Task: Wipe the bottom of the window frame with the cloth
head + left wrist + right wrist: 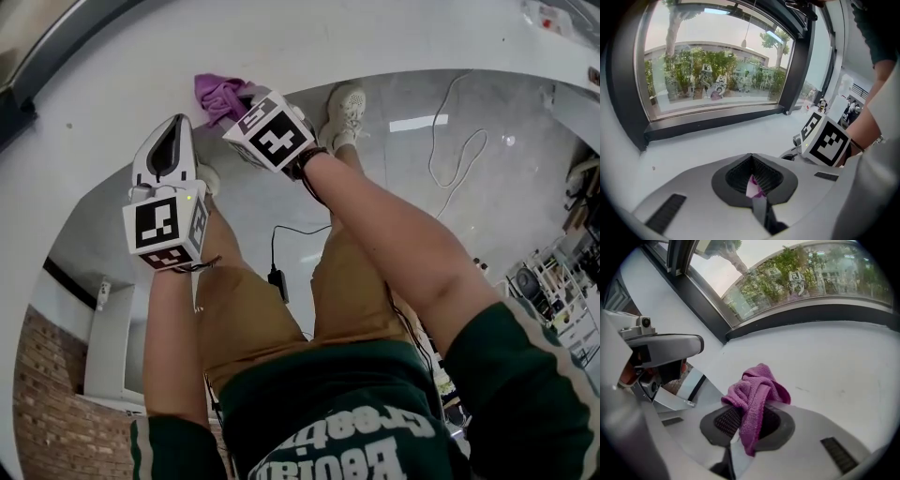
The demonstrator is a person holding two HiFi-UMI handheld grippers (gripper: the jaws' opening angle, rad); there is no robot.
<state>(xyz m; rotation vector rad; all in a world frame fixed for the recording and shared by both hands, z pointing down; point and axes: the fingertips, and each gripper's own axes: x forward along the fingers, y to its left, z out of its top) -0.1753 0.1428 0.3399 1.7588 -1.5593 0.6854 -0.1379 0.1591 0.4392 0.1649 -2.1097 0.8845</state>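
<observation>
A purple cloth (217,94) lies bunched on the white sill (375,47), and my right gripper (242,98) is shut on it. In the right gripper view the cloth (757,390) drapes out of the closed jaws (750,413) just above the sill (834,362). The dark bottom rail of the window frame (811,315) runs a short way beyond it. My left gripper (174,127) hovers to the left of the cloth, jaws together. A small purple-white scrap (753,186) shows in its recess (751,159). The frame rail (712,122) lies ahead.
Below the sill is a pale floor with a white cable (459,131), a black cable and plug (278,277), and the person's legs and a shoe (345,111). Cluttered shelving (562,281) stands at the right, a brick wall (47,394) at the lower left.
</observation>
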